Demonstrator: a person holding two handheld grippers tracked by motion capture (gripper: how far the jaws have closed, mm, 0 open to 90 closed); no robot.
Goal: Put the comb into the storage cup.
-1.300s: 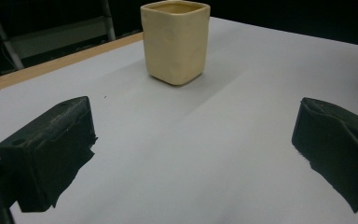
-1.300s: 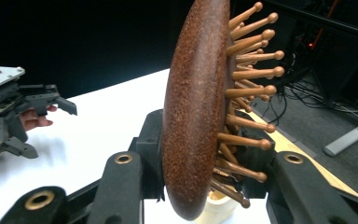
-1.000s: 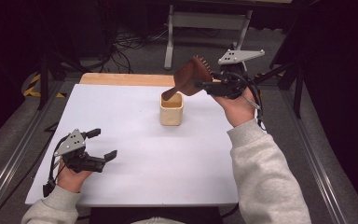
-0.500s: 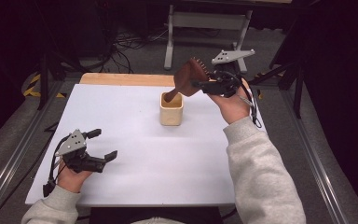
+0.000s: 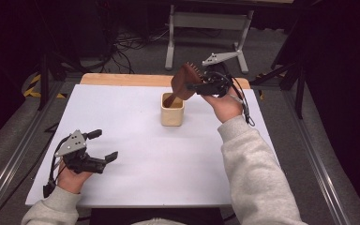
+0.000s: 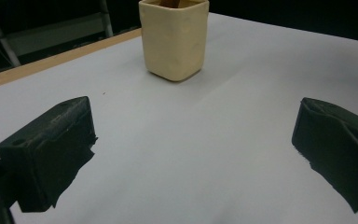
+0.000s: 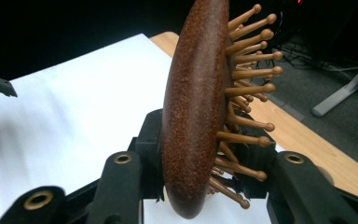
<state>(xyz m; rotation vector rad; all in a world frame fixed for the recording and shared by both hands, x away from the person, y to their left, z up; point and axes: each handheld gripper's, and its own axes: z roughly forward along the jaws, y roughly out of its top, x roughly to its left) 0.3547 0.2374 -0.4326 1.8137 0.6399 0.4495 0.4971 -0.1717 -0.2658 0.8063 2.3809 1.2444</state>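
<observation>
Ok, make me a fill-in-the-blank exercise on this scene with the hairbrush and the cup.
1. The right gripper is shut on the head of a dark brown wooden ____ with peg bristles.
2. The brush's handle end dips into a cream-coloured squarish ____ on the white table.
3. The left gripper, with nothing between its jaws, is ____.
4. In the high view, the cream cup stands to the ____ of the right gripper.

Missing words: hairbrush; cup; open; left
</observation>
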